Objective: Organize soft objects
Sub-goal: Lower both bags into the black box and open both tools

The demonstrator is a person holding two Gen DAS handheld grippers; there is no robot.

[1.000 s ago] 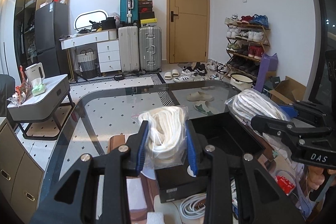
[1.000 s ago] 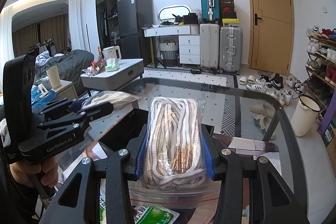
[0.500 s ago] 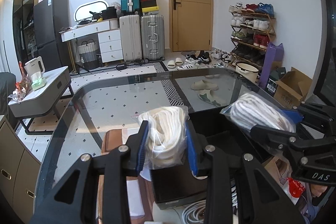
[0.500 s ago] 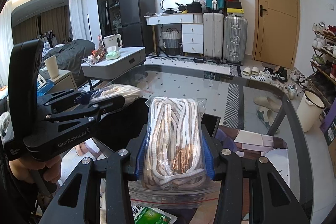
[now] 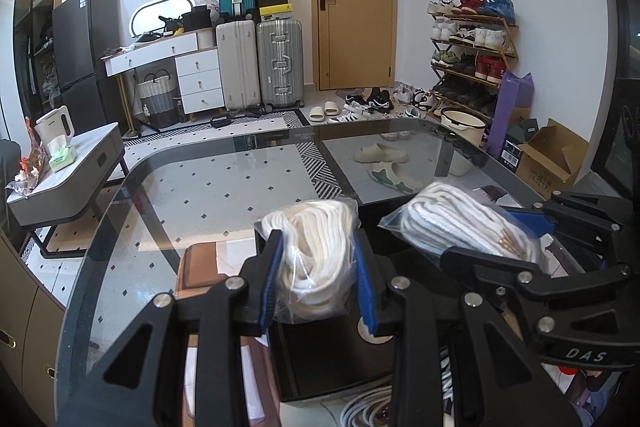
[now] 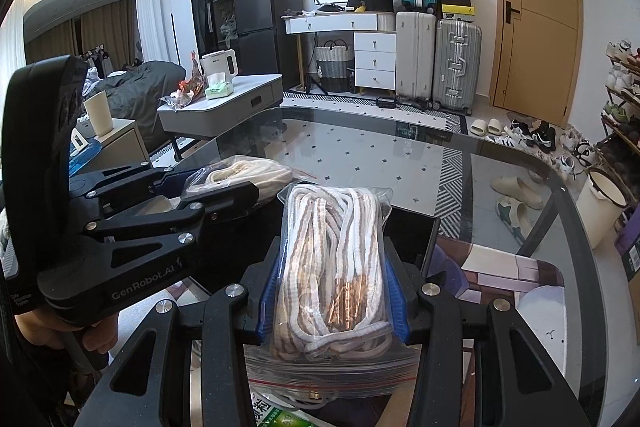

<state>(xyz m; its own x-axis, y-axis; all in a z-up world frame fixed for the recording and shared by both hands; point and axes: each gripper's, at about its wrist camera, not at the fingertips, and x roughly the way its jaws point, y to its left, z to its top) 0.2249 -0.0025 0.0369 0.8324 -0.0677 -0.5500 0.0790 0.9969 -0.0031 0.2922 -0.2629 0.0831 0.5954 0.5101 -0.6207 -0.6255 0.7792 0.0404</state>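
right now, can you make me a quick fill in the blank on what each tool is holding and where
1. The left tool is shut on a clear bag of ____ cord.
2. The right tool grips a bag of white and ____ cord.
3. Both bags hang above an open ____ box.
4. The box sits on a ____ table.

Missing words: white; brown; black; glass

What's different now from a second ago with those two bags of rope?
Both bags have come lower and closer over the black box. The left gripper keeps its grip on the white rope bag, the right gripper on the brown-and-white rope bag. Nothing was let go.
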